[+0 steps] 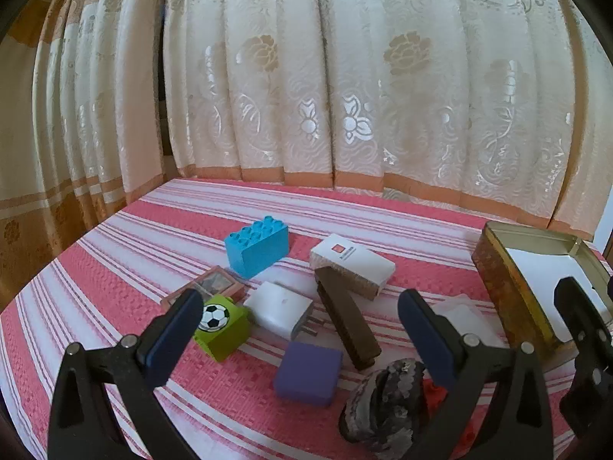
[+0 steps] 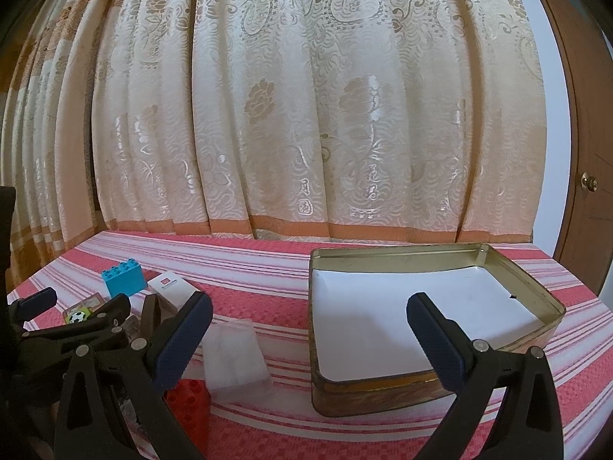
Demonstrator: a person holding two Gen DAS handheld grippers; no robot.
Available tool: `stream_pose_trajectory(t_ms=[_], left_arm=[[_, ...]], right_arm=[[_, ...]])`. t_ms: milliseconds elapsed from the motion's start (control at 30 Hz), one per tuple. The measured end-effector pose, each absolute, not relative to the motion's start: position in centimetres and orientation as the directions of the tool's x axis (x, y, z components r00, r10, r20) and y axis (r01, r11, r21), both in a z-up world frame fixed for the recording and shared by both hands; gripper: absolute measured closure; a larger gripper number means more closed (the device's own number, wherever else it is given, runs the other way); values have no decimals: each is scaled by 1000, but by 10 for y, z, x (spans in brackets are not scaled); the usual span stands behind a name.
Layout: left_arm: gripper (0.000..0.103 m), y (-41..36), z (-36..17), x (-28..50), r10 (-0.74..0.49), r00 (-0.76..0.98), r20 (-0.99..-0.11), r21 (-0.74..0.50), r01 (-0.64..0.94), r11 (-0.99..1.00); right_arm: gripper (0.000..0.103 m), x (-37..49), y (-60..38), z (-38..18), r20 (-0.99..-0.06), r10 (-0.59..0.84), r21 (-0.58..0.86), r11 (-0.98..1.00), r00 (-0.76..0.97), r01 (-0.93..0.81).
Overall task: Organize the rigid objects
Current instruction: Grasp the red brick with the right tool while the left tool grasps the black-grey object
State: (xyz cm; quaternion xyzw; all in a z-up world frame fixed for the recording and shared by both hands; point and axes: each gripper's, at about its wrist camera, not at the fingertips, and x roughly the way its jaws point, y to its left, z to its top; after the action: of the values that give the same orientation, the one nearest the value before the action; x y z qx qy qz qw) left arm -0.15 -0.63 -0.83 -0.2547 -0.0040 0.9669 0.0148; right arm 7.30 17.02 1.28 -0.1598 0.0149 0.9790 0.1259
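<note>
A table under a red-and-white striped cloth [image 1: 115, 253] stands before a pale flowered curtain [image 1: 345, 76]. The left gripper [image 1: 299, 326] hangs over the near part of a scatter of small things, its jaws spread wide with nothing between the pads.

At the left of the scatter lies a flat pink-framed case [image 1: 214, 281], and just near it a green block with a football picture [image 1: 222, 326]. Farther back stands a blue building block [image 1: 256, 249]. To the right of the green block lies a white plug adapter [image 1: 277, 308], with a purple box [image 1: 308, 372] nearer. A dark brown bar [image 1: 346, 322] runs from near to far beside them, its far end against a white box with a red square [image 1: 352, 264]. A mottled grey stone [image 1: 383, 398] sits near, with a red block [image 2: 189, 406] just beside it and a clear plastic case [image 2: 235, 356] a little farther.

On the right rests an open tin box [image 2: 433, 391] with a white floor and nothing inside. The right gripper [image 2: 310, 333] hangs before it, jaws fully apart, holding nothing.
</note>
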Motion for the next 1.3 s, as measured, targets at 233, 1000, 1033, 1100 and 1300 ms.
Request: stream_pose_trajectory(t_ms=[233, 1000, 1033, 1100, 1300], left_arm=[[0, -10, -8, 0, 12, -870, -493, -14, -6, -1000], [0, -74, -19, 24, -73, -807, -586, 26, 71, -997], [0, -76, -21, 25, -69, -801, -595, 30, 64, -997], [1, -77, -23, 26, -65, -793, -606, 39, 53, -998], [1, -64, -25, 33, -52, -785, -618, 86, -2, -996]], right_arm=[[1, 73, 167, 14, -317, 210, -9, -976, -925, -218], [44, 67, 145, -8, -543, -11, -1, -1000, -840, 14], [44, 68, 143, -9, -556, -21, -3, -1000, -831, 28], [44, 70, 135, -13, -584, -47, -9, -998, -810, 64], [48, 64, 123, -29, -690, -99, 5, -991, -717, 131]])
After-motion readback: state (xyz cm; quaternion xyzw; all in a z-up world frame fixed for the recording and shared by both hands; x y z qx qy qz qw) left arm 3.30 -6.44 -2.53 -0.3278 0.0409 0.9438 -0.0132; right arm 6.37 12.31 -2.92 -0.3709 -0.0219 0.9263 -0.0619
